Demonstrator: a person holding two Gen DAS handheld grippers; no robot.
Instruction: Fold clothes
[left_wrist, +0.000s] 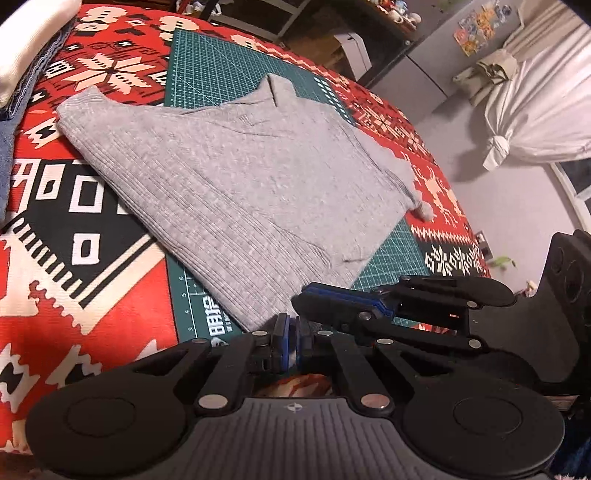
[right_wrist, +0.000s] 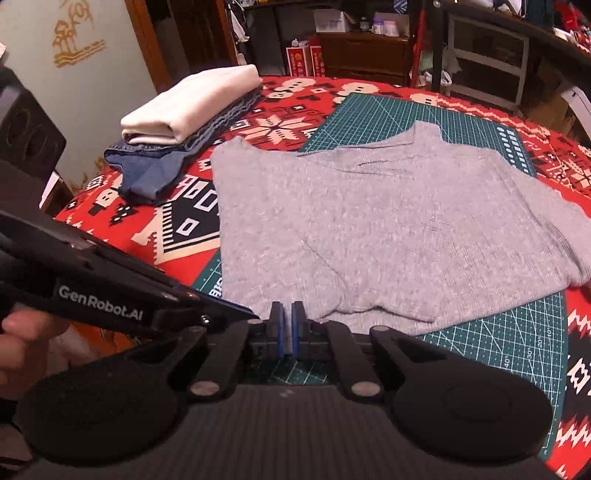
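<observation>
At the bottom centre of the left wrist view, our left gripper (left_wrist: 291, 338) has its blue pads drawn nearly together, and the near corner of the grey ribbed top (left_wrist: 236, 188) seems to run into the narrow gap; we judge it pinched on the hem, though the contact itself is hard to see. The right gripper (left_wrist: 317, 299) enters that frame from the lower right, its tip just beside the same corner. In the right wrist view, bottom centre, its pads (right_wrist: 277, 334) are likewise nearly closed at the near edge of the top, with a pale sliver, apparently cloth, between them; the left gripper crosses the lower left of that frame, held by a hand (right_wrist: 22, 343). The top lies flat through mid-frame, mostly on the green cutting mat (right_wrist: 495, 343), spilling onto the red patterned cloth (right_wrist: 110, 218); one side already looks folded inward, with a sleeve edge showing at the right. Upper left of the right view: a stack of folded clothes (right_wrist: 192, 107), cream over blue denim. Step in hand, as we read it: both grippers taking the near hem for a lengthwise fold. The next move calls for lifting both corners together, keeping the hem taut and level, then carrying it toward the collar at the far edge.
</observation>
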